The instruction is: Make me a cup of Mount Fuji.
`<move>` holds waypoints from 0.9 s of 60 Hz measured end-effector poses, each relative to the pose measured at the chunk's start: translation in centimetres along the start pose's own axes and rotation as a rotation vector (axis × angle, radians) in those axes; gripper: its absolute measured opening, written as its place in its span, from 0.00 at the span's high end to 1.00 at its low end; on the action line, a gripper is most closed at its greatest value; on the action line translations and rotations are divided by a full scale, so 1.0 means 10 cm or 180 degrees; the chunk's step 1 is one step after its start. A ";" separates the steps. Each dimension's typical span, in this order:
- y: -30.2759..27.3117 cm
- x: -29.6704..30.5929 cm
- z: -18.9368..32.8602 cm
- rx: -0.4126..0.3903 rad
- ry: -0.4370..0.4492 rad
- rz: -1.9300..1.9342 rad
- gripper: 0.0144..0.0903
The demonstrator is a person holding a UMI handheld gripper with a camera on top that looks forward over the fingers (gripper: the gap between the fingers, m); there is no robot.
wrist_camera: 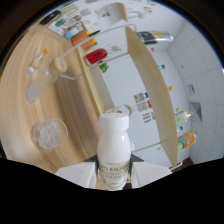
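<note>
White plastic bottle (114,150) with a white cap stands upright between the gripper (115,176) fingers; both white fingers (76,175) press against its lower body at the label, so the gripper is pinching the bottle. The view is tilted, with the wooden counter (20,100) running from 7 o'clock up to 12 o'clock.

Items, left to right:
1. Glass of ice (48,134), at 9 o'clock from the bottle, resting on the counter, well apart from the fingers.
2. Empty clear glass (36,89), at 10 o'clock, lying beyond the ice glass.
3. Small tools and containers (75,30), at 11 o'clock, at the far end of the counter; too small to identify.
4. Red item (95,56), at 12 o'clock, beyond the bottle.
5. White floor and cabinet fronts (195,75), at 1 to 3 o'clock.

Step in hand, as judged: the milk-like ingredient is lifted clear of the counter and being carried; pouring has not begun.

Next move, as judged: bring the bottle over the ice glass toward 9 o'clock. The cap appears fitted and would need removing before any pour.

Pose: the gripper points forward and downward, held above counter level.
</note>
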 end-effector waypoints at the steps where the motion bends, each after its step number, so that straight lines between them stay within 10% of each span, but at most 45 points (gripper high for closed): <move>1: -0.02 0.02 -0.02 0.0049 -0.0017 0.0183 0.55; 22: 0.12 -0.27 0.09 0.0185 -0.0412 0.3070 0.55; 54: 0.66 -0.97 0.34 -0.0258 -0.0691 0.3819 0.53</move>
